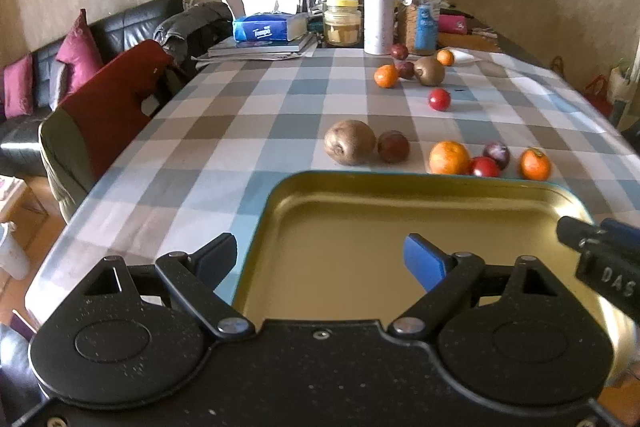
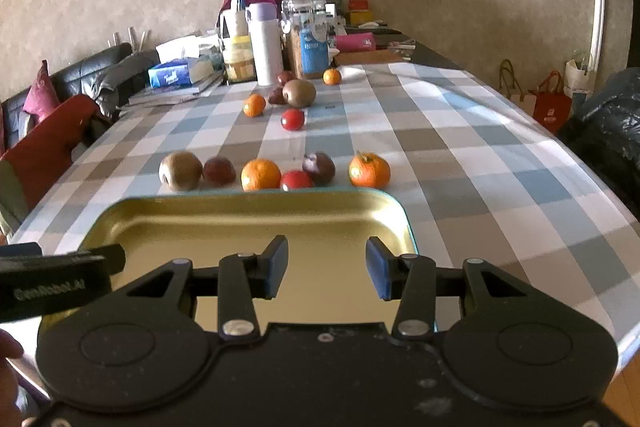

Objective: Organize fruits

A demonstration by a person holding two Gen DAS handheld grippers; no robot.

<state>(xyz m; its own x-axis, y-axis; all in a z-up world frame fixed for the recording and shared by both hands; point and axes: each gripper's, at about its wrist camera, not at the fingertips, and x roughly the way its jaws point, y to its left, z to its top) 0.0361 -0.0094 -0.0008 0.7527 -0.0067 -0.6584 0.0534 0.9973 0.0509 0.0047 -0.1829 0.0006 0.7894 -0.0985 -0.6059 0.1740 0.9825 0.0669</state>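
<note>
both hand-held grippers, left (image 1: 320, 259) and right (image 2: 327, 267), apart, empty, above shallow gold metal tray (image 1: 400, 195); small round fruits (image 2: 261, 174) beyond on checked desk (image 2: 460, 163).

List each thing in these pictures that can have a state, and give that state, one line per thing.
Left gripper: open, fingers apart, holding nothing.
Right gripper: open, holding nothing.
Tin tray: empty, flat on the tablecloth.
Fruits: all loose on the cloth, none in the tray.
Near kiwi: touching a dark red fruit.
White bottle: upright, capped.
Glass jar: upright, yellow lid on.
Tissue pack: open, tissue sticking up.
</note>
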